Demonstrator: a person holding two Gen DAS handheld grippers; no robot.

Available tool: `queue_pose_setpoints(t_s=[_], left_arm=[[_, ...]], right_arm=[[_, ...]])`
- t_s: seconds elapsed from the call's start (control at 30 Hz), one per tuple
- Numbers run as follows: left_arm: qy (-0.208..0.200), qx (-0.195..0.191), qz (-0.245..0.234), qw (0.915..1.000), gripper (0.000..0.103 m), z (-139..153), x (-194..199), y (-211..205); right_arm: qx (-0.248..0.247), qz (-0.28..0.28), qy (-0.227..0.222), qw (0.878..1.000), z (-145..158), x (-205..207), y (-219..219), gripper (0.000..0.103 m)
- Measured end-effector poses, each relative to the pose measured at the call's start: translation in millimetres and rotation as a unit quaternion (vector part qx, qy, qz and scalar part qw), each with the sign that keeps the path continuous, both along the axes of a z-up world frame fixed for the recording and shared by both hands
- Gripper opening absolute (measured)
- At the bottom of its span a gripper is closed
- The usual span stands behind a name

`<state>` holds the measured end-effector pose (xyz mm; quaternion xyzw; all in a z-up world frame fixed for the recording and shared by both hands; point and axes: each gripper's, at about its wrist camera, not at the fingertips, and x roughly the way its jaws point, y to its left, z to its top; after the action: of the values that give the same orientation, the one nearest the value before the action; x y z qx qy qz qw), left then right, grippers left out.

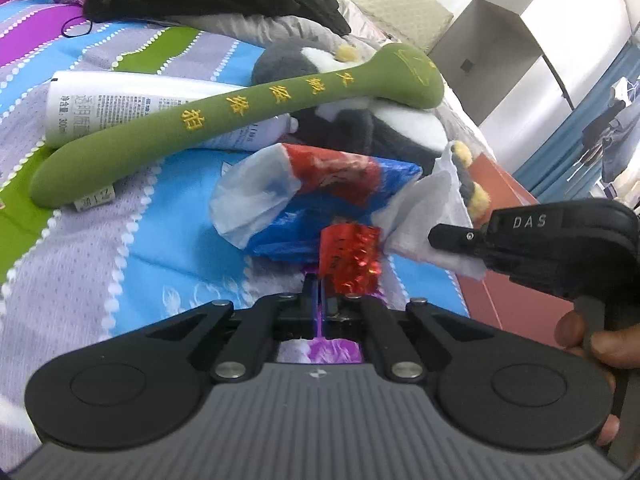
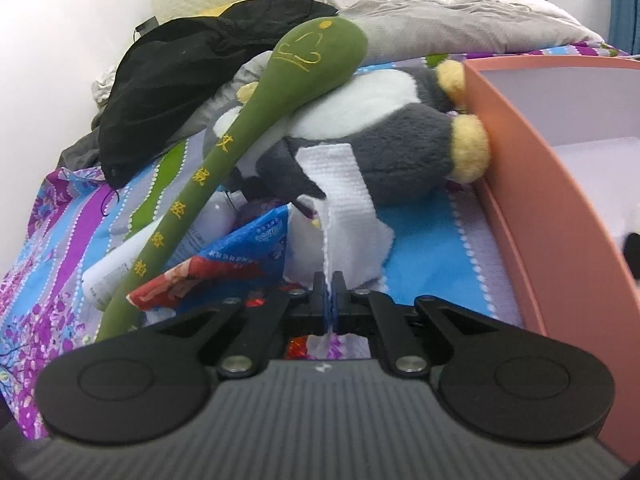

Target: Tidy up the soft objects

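Jaws of the left gripper point(image 1: 320, 286) stand fully closed, pinching the edge of a red foil wrapper point(image 1: 352, 258) that lies against a blue, red and white plastic bag point(image 1: 304, 196). Jaws of the right gripper point(image 2: 330, 282) are likewise fully closed, clamped on the lower end of a white textured cloth point(image 2: 344, 196) that hangs down from a grey and white plush penguin point(image 2: 376, 136).

Left wrist view:
- The right gripper's black body point(image 1: 552, 244) enters from the right, marked DAS, with the white cloth point(image 1: 432, 208) at its tip and the person's hand point(image 1: 592, 336) on its grip.
- A green padded massage stick point(image 1: 224, 120) with yellow embroidered characters lies across a white tube point(image 1: 120, 100) and the plush penguin point(image 1: 360, 124).
- Only this view shows the foil wrapper clearly.

Right wrist view:
- A pink open box point(image 2: 540, 184) stands at the right, touching the penguin's yellow foot point(image 2: 472, 148). Its pale interior shows only here.
- The massage stick point(image 2: 248, 136) leans over the penguin's white belly.
- The plastic bag point(image 2: 232, 260) sits just left of the cloth.

All items rest on a striped bedsheet point(image 2: 424, 248). A black garment point(image 2: 192, 76) and a grey pillow point(image 2: 440, 12) lie behind.
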<state>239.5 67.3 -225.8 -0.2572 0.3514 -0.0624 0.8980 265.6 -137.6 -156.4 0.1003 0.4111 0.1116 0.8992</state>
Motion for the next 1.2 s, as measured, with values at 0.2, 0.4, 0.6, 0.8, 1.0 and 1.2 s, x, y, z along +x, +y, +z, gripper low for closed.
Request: queue_pose_setpoints(t_s=[0.2, 0.4, 0.6, 0.8, 1.0, 1.2], left_arm=[[0.006, -0.013, 0.013, 0.9998, 0.000, 12, -26, -4], [0.017, -0.016, 0.026, 0.9994, 0.000, 23, -54, -10], [0.053, -0.024, 0.034, 0.9977, 0.000, 26, -78, -8], [0.111, -0.025, 0.031, 0.9930, 0.001, 23, -95, -8], [0.151, -0.008, 0.004, 0.9885, 0.027, 28, -106, -13], [0.114, 0.002, -0.018, 0.9933, 0.041, 53, -115, -16]], right_arm=[[0.002, -0.006, 0.000, 1.000, 10, -29, -18, 0.005], [0.013, -0.003, 0.031, 0.999, 9, -60, -34, 0.005], [0.027, 0.013, 0.071, 0.997, 1, -96, -36, 0.005], [0.027, 0.025, 0.091, 0.995, 0, -125, -43, 0.007], [-0.001, 0.043, 0.080, 0.996, 18, -147, -50, 0.021], [-0.011, 0.044, 0.037, 0.998, 35, -157, -55, 0.035]])
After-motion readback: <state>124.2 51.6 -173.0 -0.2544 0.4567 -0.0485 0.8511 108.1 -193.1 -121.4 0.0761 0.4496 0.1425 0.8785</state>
